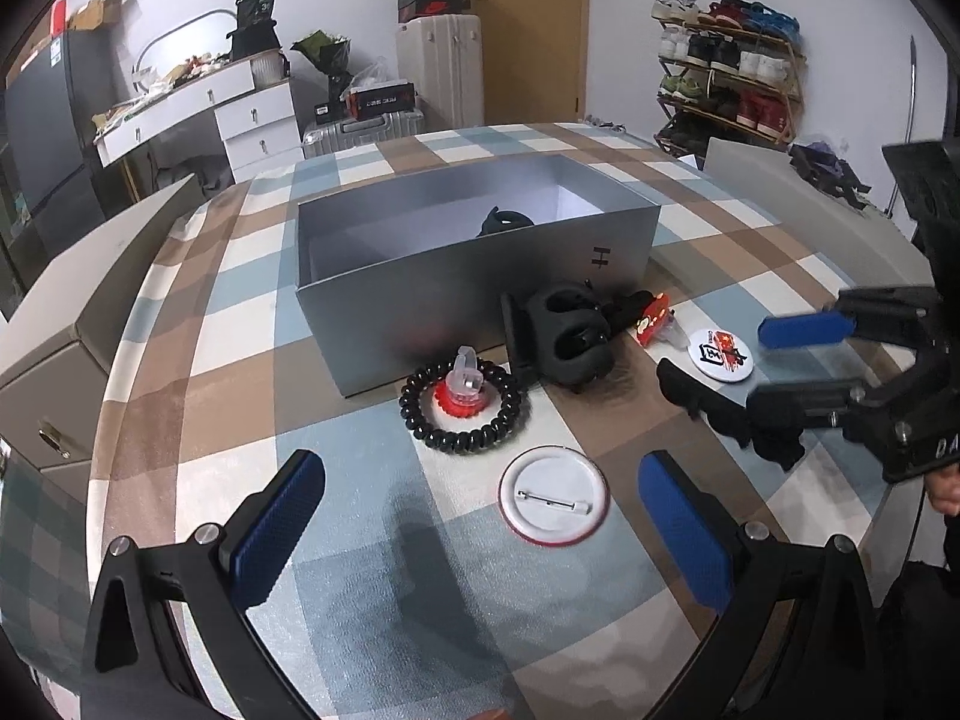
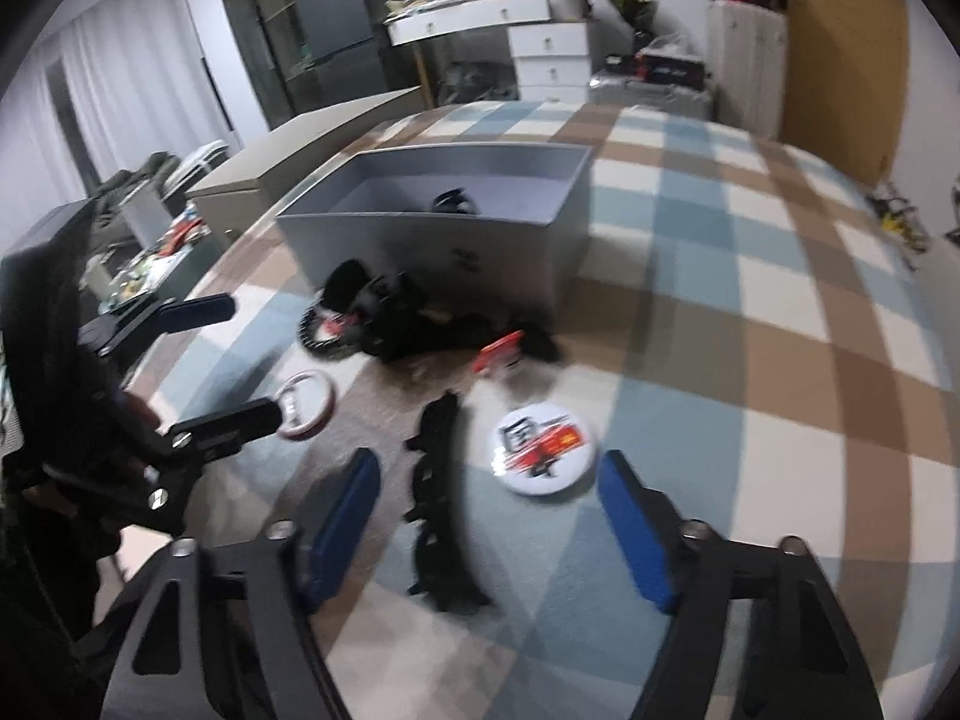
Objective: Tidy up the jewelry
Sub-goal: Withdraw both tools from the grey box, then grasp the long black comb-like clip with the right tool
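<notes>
A grey open box (image 1: 420, 294) stands on the checked cloth, with a black item (image 1: 503, 221) inside. In front lie a black bead bracelet (image 1: 465, 414) around a red-and-clear ring (image 1: 463, 387), a face-down pin badge (image 1: 553, 496), a black hair claw (image 1: 567, 336), a red clip (image 1: 651, 312), a printed badge (image 1: 719, 354) and a long black hair clip (image 1: 720, 414). My left gripper (image 1: 480, 516) is open above the face-down badge. My right gripper (image 2: 489, 516) is open over the long black clip (image 2: 441, 516), beside the printed badge (image 2: 543, 450).
The box (image 2: 432, 240) sits mid-table. Grey cabinets (image 1: 72, 312) stand past the left edge. Suitcases, a white desk and a shoe rack (image 1: 729, 72) stand behind the table.
</notes>
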